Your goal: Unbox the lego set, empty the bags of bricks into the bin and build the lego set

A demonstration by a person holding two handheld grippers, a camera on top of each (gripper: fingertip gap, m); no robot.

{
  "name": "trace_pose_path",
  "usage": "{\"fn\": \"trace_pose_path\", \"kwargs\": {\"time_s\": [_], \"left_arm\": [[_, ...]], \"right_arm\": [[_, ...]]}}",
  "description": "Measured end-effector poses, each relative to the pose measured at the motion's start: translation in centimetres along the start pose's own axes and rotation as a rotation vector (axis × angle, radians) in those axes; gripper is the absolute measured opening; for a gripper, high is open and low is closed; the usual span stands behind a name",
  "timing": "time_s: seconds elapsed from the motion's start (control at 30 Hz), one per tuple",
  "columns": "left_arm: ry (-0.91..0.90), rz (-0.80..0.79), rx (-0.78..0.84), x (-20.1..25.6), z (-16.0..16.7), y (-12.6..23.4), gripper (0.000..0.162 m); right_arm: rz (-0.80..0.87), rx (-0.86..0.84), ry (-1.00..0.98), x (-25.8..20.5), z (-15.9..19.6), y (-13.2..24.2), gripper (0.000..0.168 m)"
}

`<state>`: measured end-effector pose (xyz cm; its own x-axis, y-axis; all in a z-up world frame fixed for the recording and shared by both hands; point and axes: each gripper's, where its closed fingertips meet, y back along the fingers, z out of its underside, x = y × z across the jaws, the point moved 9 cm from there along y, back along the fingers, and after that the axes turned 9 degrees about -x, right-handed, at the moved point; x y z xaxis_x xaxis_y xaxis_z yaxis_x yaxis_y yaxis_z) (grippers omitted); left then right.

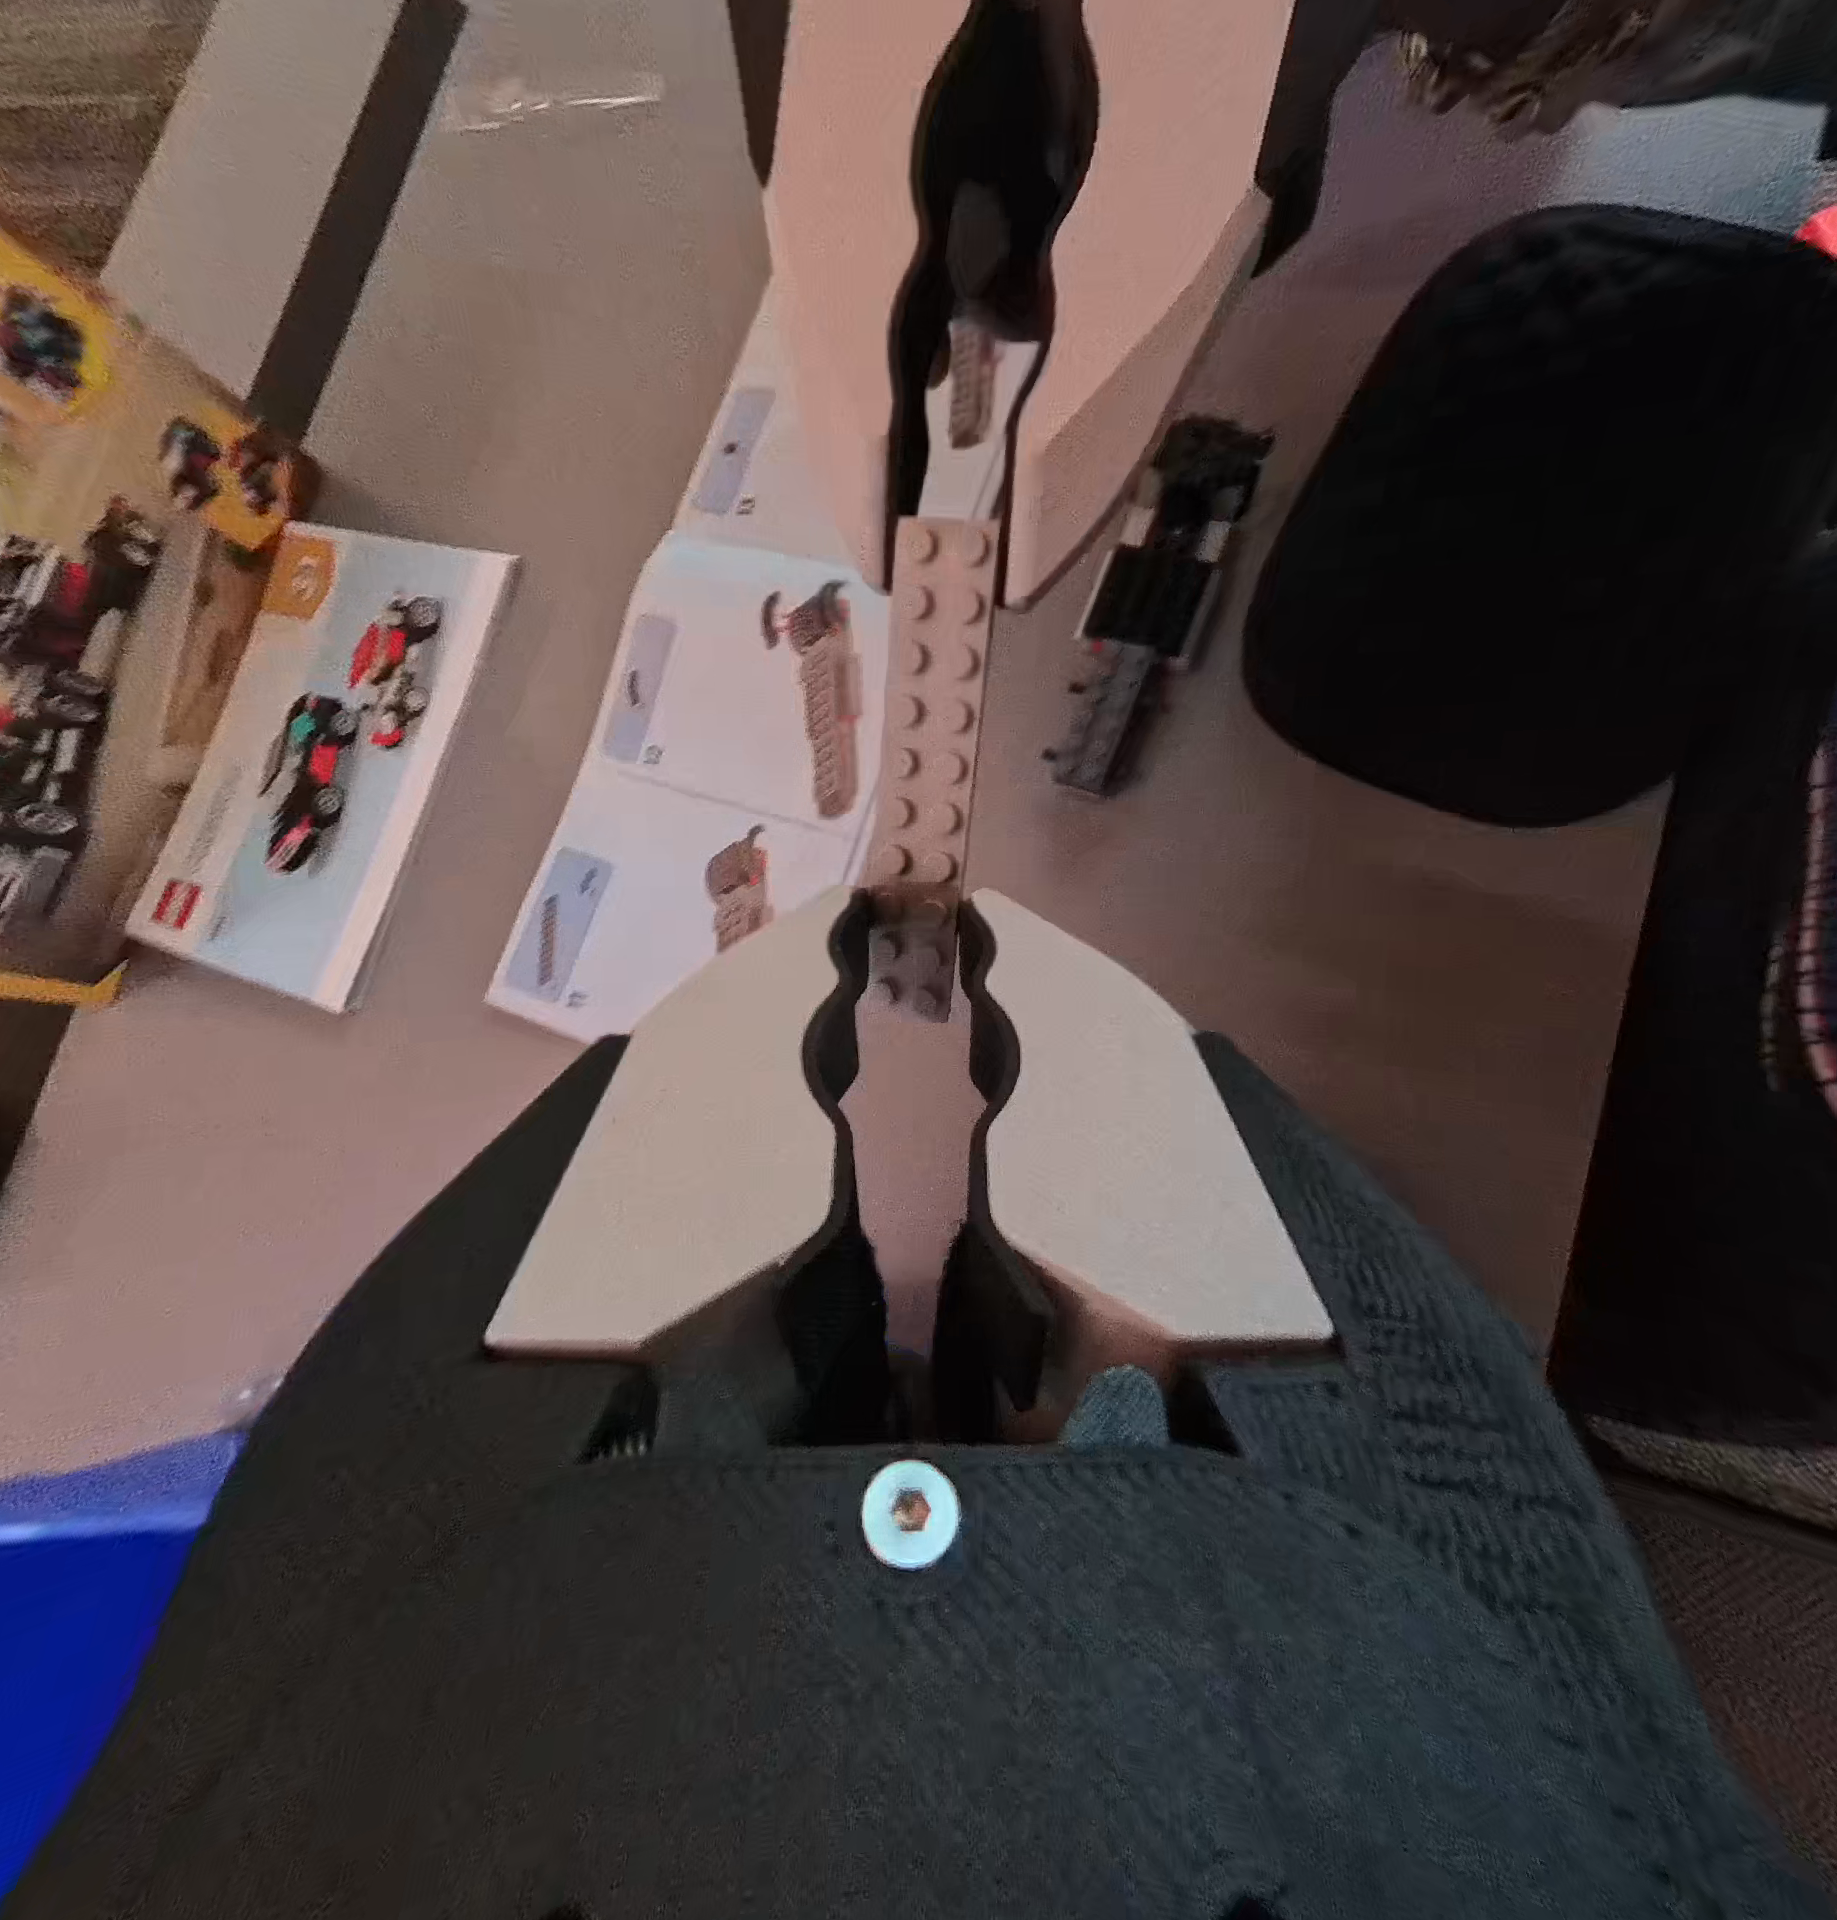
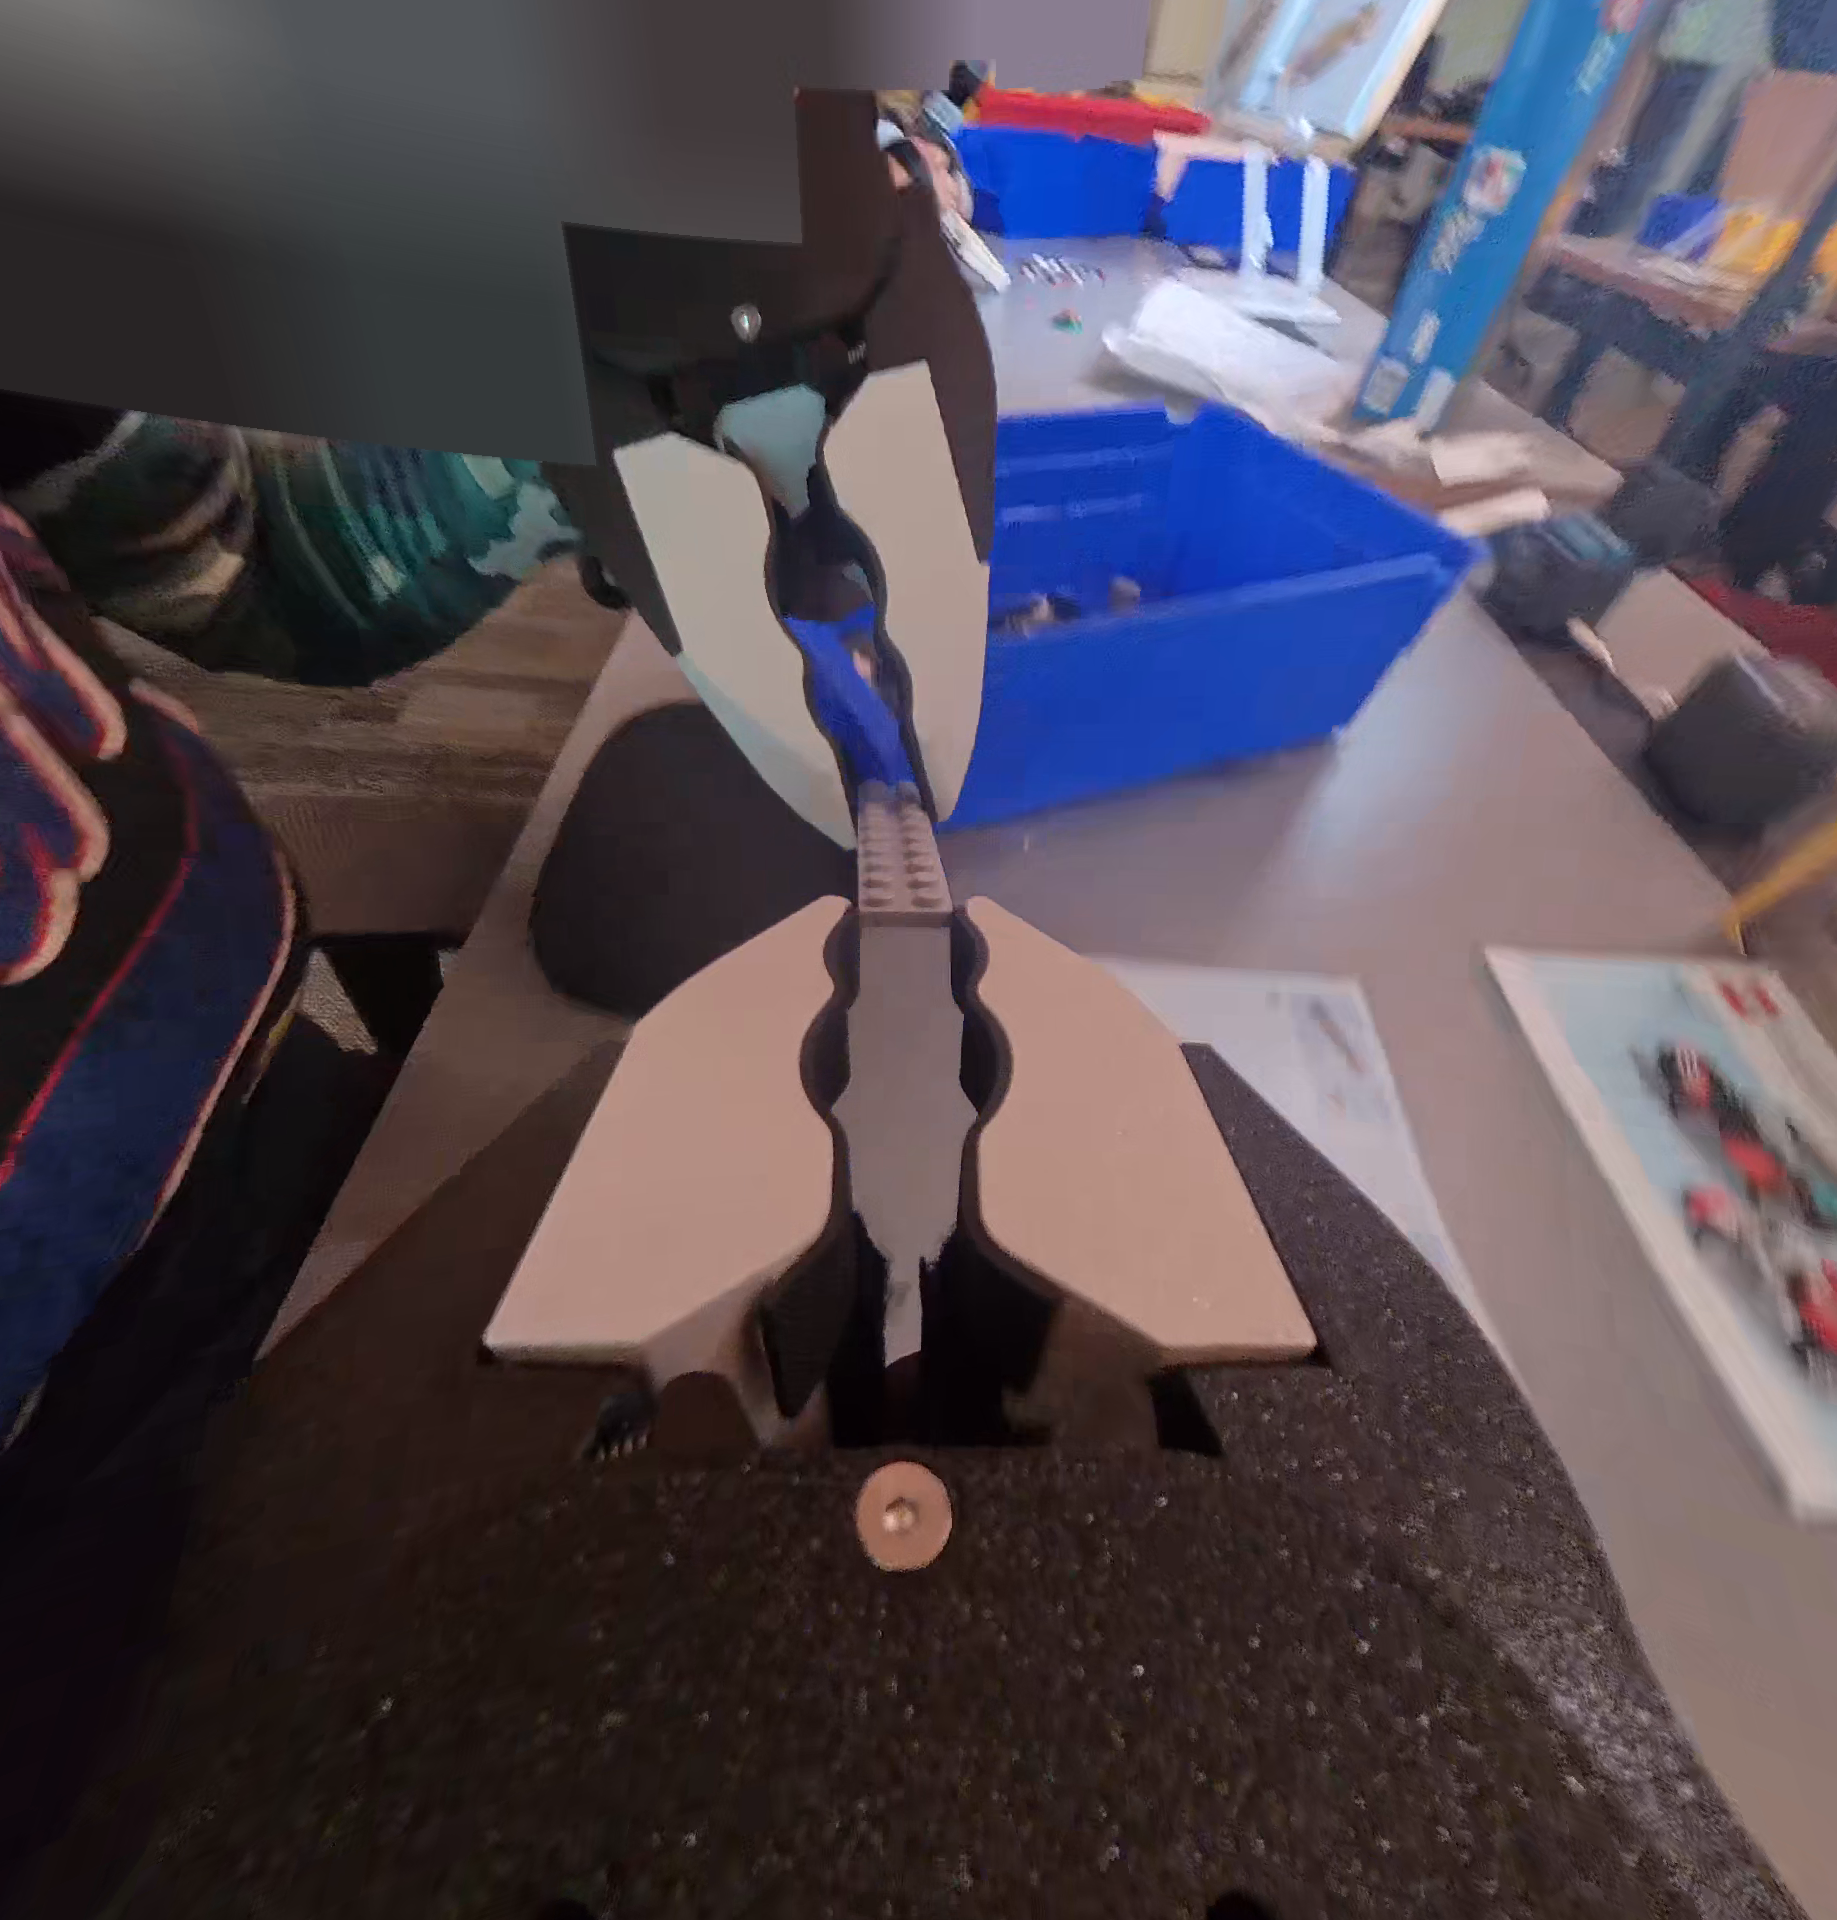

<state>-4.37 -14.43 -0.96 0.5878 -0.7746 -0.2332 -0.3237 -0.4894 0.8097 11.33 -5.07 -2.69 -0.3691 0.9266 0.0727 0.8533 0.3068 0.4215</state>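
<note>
The long grey plate (image 1: pixel 935 717) is held in the air above the counter (image 1: pixel 1257 987), gripped at both ends. The left gripper (image 1: pixel 914 940) has its fingers pinching the near end, where a short dark plate (image 1: pixel 912 966) sits on the studs. The right gripper (image 2: pixel 906 914) pinches the opposite end.

Recommended procedure for the step in hand, judged to be alignment or seating of the plate:

1. Keep both grips square to the long axis; an angled pull would bend the thin plate.
2. Press straight down onto the studs, not sideways.
3. Check the stud count against the open instruction booklet (image 1: pixel 706 769), which lies flat on the counter beneath the plate.
4. Release only one end at a time.

The partly built dark model (image 1: pixel 1153 613) lies on the counter just beyond the plate, near the counter's far edge. The blue bin (image 2: pixel 1257 634) stands well apart, towards the opposite edge.
</note>
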Motion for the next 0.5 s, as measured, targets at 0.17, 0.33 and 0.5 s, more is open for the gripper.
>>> {"fn": "trace_pose_path", "kwargs": {"time_s": [0.17, 0.33, 0.5], "left_arm": [[0.031, 0.191, 0.082, 3.5, -1.2, -4.6, 0.016], [0.017, 0.243, 0.095, 5.8, -1.1, -7.4, 0.016], [-0.035, 0.208, 0.116, 6.4, -1.0, -8.0, 0.016]], "right_arm": [[0.059, -0.021, -0.183, -4.3, 5.8, 2.9, 0.017], [0.105, -0.099, -0.205, -6.5, 8.2, 3.6, 0.017], [0.073, -0.194, -0.198, -6.7, 8.8, 3.9, 0.017]]}}
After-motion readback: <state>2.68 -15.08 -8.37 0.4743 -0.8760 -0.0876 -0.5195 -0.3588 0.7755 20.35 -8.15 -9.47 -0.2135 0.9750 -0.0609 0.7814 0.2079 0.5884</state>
